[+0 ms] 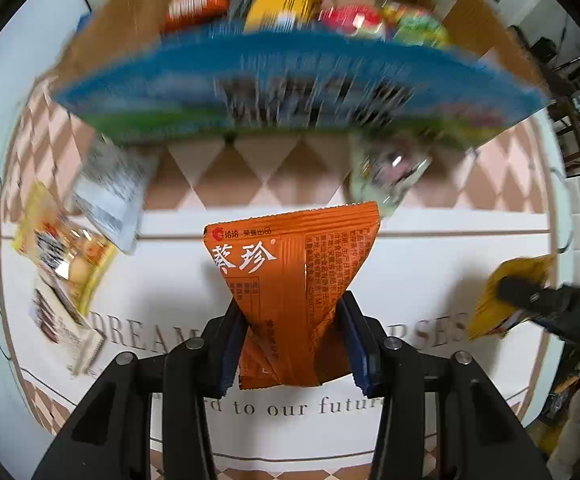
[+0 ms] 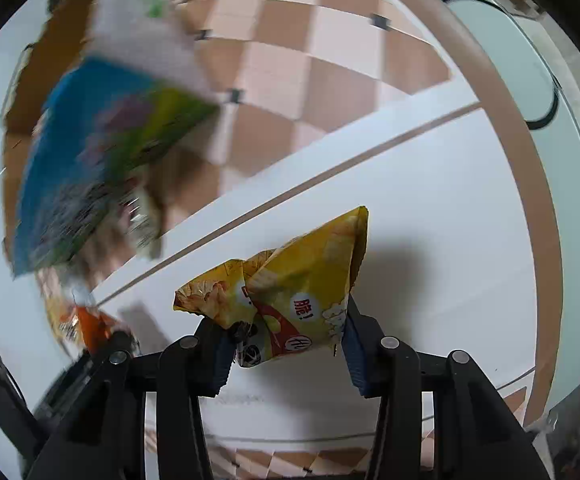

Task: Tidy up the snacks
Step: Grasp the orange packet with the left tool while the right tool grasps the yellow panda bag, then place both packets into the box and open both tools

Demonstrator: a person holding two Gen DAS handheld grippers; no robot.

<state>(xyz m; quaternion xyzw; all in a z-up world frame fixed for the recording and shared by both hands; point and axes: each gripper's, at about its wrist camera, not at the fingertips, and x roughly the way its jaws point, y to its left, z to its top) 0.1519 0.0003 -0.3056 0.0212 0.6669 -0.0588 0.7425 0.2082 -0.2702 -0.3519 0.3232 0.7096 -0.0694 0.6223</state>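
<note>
Between the left tool's (image 1: 296, 330) clamped fingers sits an orange packet (image 1: 294, 280); the right tool (image 2: 288, 334) pinches a yellow bag (image 2: 290, 300).

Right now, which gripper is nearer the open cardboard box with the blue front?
Left. The left gripper, holding the orange snack packet, faces the cardboard box head-on; the right gripper, holding the yellow chip bag, sits farther right.

Glossy foil orange packet (image 1: 290, 292), crinkled shiny yellow packet (image 2: 290, 300), matt cardboard box (image 1: 130, 12).
</note>
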